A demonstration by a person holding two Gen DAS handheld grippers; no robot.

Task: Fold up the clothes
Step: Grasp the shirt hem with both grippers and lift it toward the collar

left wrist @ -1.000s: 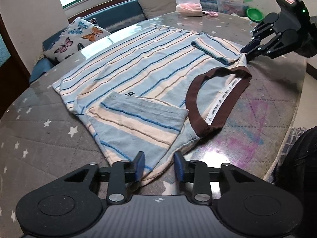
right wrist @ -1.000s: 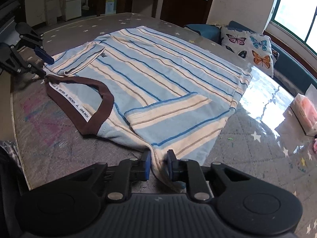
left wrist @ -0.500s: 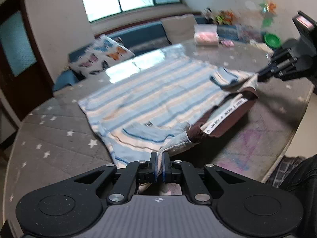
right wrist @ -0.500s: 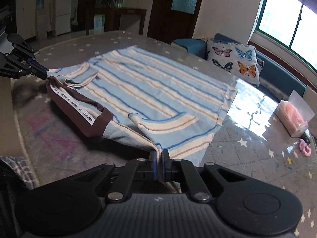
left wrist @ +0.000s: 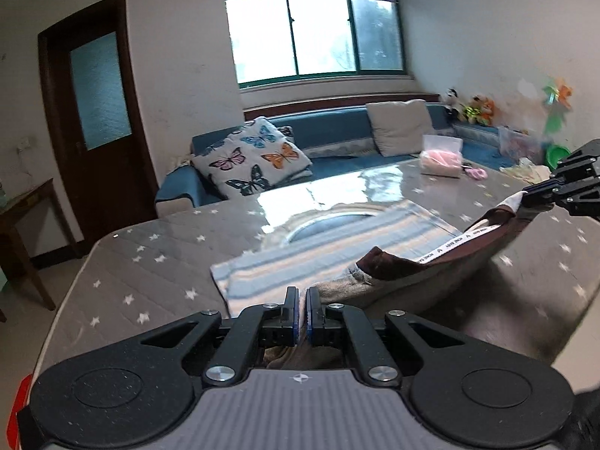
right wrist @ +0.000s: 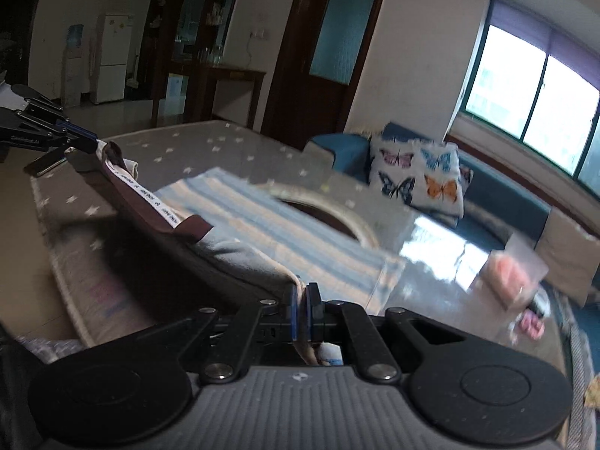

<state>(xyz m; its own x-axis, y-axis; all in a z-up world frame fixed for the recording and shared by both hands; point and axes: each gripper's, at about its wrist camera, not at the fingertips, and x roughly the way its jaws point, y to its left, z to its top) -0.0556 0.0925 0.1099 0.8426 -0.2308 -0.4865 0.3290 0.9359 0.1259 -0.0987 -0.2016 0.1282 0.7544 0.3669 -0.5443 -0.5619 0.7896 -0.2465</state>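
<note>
Both of your grippers are clamped on the collar end of the striped T-shirt [left wrist: 330, 251]. The left gripper [left wrist: 302, 313] has its jaws pinched tight on one shoulder corner, with cloth bunched between and below the pads. The right gripper [right wrist: 302, 311] is closed in the same way on the opposite shoulder corner.

The near half of the shirt is raised off the star-print table [left wrist: 150, 262]. The brown collar [left wrist: 431, 258] hangs in a sagging arc between the two grips. The far half, toward the hem, lies flat on the table top, short of the butterfly cushion [left wrist: 255, 161] on the sofa beyond.

Judged step: the lengthwise fold, collar end over hem end, is in progress.

For the next move:
1. Carry both corners forward level and at equal pace.
2. Hold the collar edge taut enough to avoid a crease.
3. Lower onto the hem edge, align the corners, then release.

Motion blur hides the hem corners; check alignment before release.
</note>
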